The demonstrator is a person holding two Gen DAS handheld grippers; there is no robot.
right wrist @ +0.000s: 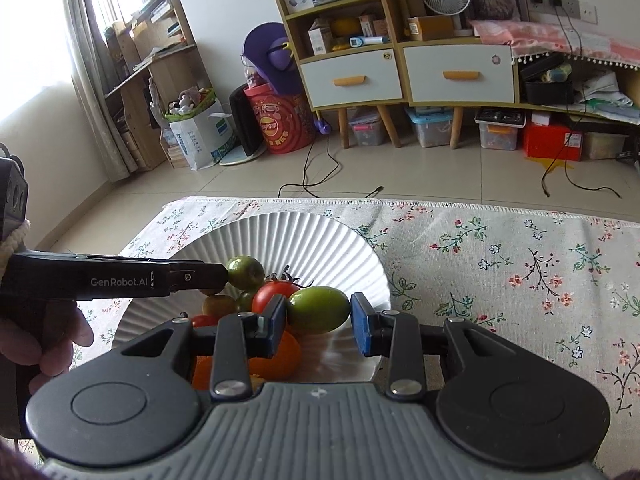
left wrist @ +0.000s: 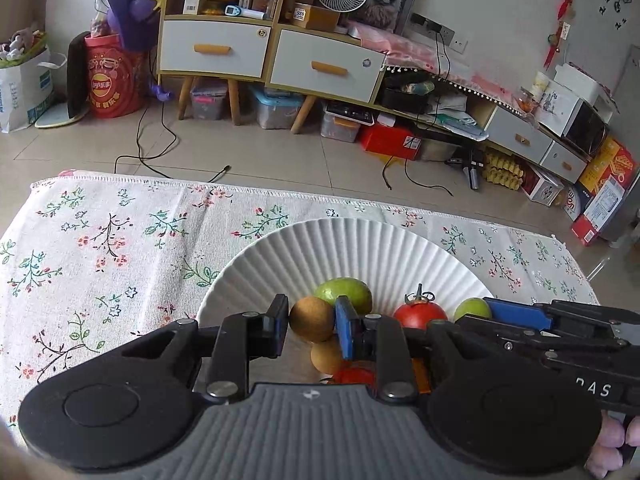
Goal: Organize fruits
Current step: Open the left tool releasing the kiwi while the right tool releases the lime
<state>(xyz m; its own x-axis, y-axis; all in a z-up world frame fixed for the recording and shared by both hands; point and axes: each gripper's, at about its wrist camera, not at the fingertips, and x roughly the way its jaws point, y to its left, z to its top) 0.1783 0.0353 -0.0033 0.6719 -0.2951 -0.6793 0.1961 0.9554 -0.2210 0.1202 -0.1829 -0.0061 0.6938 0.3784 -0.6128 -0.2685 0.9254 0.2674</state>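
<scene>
A white ribbed plate (left wrist: 340, 248) (right wrist: 280, 236) on the table holds a red tomato (left wrist: 420, 314) (right wrist: 276, 294), a large green fruit (left wrist: 344, 292) (right wrist: 244, 272), an orange (right wrist: 284, 356) and a second brown fruit (left wrist: 326, 356). My left gripper (left wrist: 312, 322) hangs over the plate's near side, shut on a small brown round fruit (left wrist: 312, 318). From the right view it reaches in from the left (right wrist: 216, 276). My right gripper (right wrist: 318, 320) is shut on an oval green fruit (right wrist: 318, 308) above the plate. It shows side-on (left wrist: 500, 312) in the left view.
A floral cloth (left wrist: 100, 248) (right wrist: 500, 264) covers the table, whose far edge runs just behind the plate. A hand (right wrist: 40, 340) grips the left tool. Beyond lie tiled floor, cables, drawer cabinets (left wrist: 216, 48) and storage boxes.
</scene>
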